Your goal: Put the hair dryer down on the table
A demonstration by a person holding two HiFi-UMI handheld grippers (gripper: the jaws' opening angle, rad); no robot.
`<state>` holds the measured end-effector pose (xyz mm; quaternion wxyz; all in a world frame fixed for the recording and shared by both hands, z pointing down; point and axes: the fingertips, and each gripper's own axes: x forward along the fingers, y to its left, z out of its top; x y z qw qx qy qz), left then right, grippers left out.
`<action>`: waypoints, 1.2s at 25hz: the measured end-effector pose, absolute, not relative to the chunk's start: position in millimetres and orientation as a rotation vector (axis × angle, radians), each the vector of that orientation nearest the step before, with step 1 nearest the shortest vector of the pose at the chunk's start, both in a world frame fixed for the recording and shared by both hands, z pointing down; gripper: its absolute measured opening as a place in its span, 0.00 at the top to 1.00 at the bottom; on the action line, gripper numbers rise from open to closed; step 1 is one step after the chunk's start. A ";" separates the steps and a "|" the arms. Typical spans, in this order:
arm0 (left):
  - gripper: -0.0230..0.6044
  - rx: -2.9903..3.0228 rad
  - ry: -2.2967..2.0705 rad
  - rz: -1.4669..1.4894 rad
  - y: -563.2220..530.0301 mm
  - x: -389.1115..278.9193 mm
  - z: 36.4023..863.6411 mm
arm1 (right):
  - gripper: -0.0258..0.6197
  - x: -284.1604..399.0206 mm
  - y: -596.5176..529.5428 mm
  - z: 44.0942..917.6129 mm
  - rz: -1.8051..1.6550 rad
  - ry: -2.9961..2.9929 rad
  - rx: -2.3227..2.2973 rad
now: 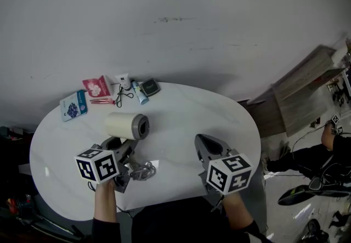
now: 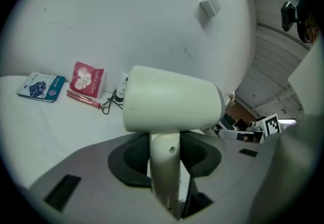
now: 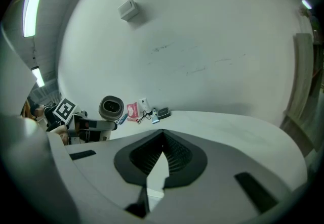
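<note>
- Left tool point(image 1: 119, 147): jaws clamped on the pale handle of the hair dryer point(image 1: 127, 125). The cream barrel lies crosswise over the worktop point(image 1: 186, 110), its dark end toward 3 o'clock in the head view. Whether it touches the surface cannot be told.
- Right tool point(image 1: 204, 140): jaws together at the tips with nothing between them, at 3 o'clock of the dryer and apart from it.
- Containers: a blue packet point(image 1: 73, 105), a red packet point(image 1: 97, 86) and a small white bottle point(image 1: 123, 80) sit at the worktop's 11 o'clock rim, all closed, so their contents are unseen. A dark compact point(image 1: 149, 87) lies beside them.
- Hard to make out: a grey cord point(image 1: 143, 170) is bunched just beside the left tool, and its ends are hidden.
- Left gripper view: the barrel fills the centre and covers the worktop beyond it.
- Right gripper view: only here does the dryer's round dark end show face-on, at 10 o'clock of the jaws.
</note>
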<state>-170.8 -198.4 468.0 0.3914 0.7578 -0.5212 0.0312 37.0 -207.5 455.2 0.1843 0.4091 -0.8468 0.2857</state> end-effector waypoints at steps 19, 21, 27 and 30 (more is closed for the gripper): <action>0.71 1.893 -1.237 0.335 -238.1 -145.7 515.8 | 0.96 36.5 -227.0 466.3 0.823 -2.360 1.136; 0.71 1.882 -1.229 0.356 -240.8 -143.8 522.1 | 0.96 34.8 -228.0 468.2 0.822 -2.356 1.130; 0.71 1.846 -1.198 0.412 -246.3 -137.9 539.9 | 0.96 27.9 -231.3 474.2 0.819 -2.347 1.103; 0.71 1.838 -1.195 0.439 -249.3 -135.8 545.7 | 0.96 22.4 -233.5 476.8 0.806 -2.342 1.077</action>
